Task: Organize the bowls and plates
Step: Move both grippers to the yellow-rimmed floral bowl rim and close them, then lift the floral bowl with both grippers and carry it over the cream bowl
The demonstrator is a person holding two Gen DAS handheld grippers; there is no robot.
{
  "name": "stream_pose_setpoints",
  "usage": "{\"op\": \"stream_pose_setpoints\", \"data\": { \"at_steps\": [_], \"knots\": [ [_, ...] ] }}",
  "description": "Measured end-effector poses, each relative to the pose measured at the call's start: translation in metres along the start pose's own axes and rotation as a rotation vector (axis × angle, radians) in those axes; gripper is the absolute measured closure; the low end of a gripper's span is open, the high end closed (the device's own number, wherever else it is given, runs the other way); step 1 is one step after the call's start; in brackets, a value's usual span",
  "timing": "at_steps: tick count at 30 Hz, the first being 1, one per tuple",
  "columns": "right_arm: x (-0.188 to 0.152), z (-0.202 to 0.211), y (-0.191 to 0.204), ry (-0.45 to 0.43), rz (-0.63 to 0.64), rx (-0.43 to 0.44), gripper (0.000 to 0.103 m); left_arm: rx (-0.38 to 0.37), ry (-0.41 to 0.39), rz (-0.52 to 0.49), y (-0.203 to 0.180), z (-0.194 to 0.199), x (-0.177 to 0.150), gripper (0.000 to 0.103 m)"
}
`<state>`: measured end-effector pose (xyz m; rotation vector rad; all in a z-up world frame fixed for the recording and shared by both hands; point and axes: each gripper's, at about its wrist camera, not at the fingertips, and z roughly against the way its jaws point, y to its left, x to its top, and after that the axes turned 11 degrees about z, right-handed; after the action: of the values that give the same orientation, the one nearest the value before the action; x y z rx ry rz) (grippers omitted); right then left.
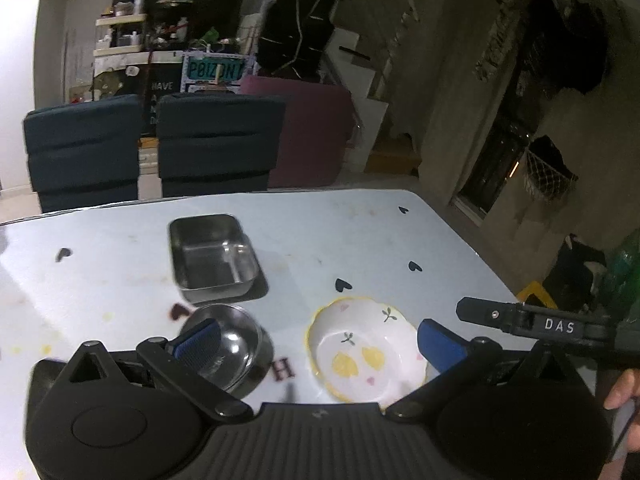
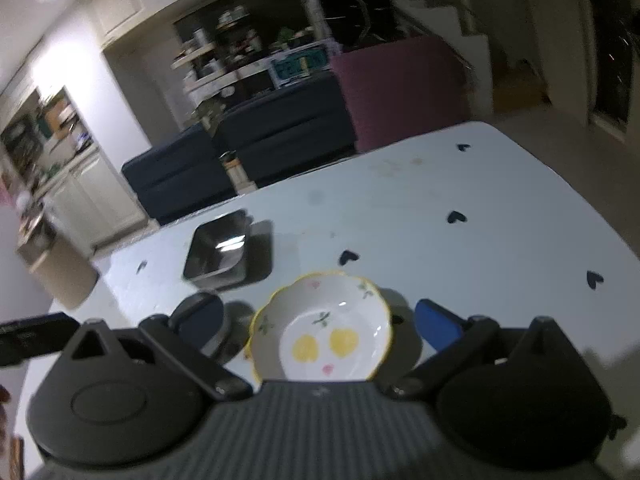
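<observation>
A white ceramic bowl (image 1: 366,350) with a yellow scalloped rim and lemon prints sits on the pale blue table (image 1: 360,236). A round steel bowl (image 1: 232,344) stands to its left, and a rectangular steel tray (image 1: 214,258) lies behind that. My left gripper (image 1: 320,340) is open, hovering above the table between the two bowls. My right gripper (image 2: 318,322) is open, with the ceramic bowl (image 2: 326,328) between its fingers and below them. The round steel bowl (image 2: 224,334) is partly hidden by the left finger; the tray (image 2: 218,252) lies behind. The right gripper's body (image 1: 532,320) shows at right in the left wrist view.
Black heart stickers (image 1: 343,285) dot the table. Two dark blue chairs (image 1: 216,144) and a maroon chair (image 1: 316,128) stand at the far edge. The table's right edge (image 1: 480,256) drops to the floor. Cluttered shelves (image 1: 136,32) stand behind.
</observation>
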<state>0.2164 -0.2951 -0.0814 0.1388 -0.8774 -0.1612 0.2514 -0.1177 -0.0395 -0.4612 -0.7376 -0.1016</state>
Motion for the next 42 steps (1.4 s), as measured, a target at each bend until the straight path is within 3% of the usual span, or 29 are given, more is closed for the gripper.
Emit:
{"op": "stream_pose_setpoints", "data": {
  "at_steps": [2,5,9,15,21,25,30,42],
  "knots": [
    [0.001,-0.008,-0.010,0.008,-0.027,-0.021,0.001,0.012,0.025,-0.008,-0.006,-0.019,0.001,0.003],
    [-0.001,-0.019,-0.023,0.020,-0.057,-0.023,0.006,0.025,0.077,-0.022,-0.010,-0.045,0.000,0.016],
    [-0.002,-0.041,-0.035,0.070,-0.094,-0.016,0.030,0.044,0.152,-0.013,-0.009,-0.076,0.001,0.043],
    [-0.011,-0.074,-0.040,0.166,-0.099,-0.042,0.057,0.124,0.238,-0.005,-0.005,-0.113,0.001,0.067],
    [-0.020,-0.095,-0.037,0.232,-0.084,-0.047,0.071,0.178,0.271,-0.027,0.001,-0.134,-0.003,0.085],
    [-0.024,-0.106,-0.033,0.272,-0.080,-0.069,0.087,0.163,0.285,-0.031,0.004,-0.142,-0.006,0.088],
    [-0.028,-0.112,-0.032,0.281,-0.104,-0.060,0.094,0.149,0.306,-0.039,0.001,-0.150,-0.010,0.095],
    [-0.028,-0.117,-0.037,0.321,-0.110,-0.042,0.093,0.129,0.320,-0.001,0.007,-0.168,-0.013,0.092]
  ]
}}
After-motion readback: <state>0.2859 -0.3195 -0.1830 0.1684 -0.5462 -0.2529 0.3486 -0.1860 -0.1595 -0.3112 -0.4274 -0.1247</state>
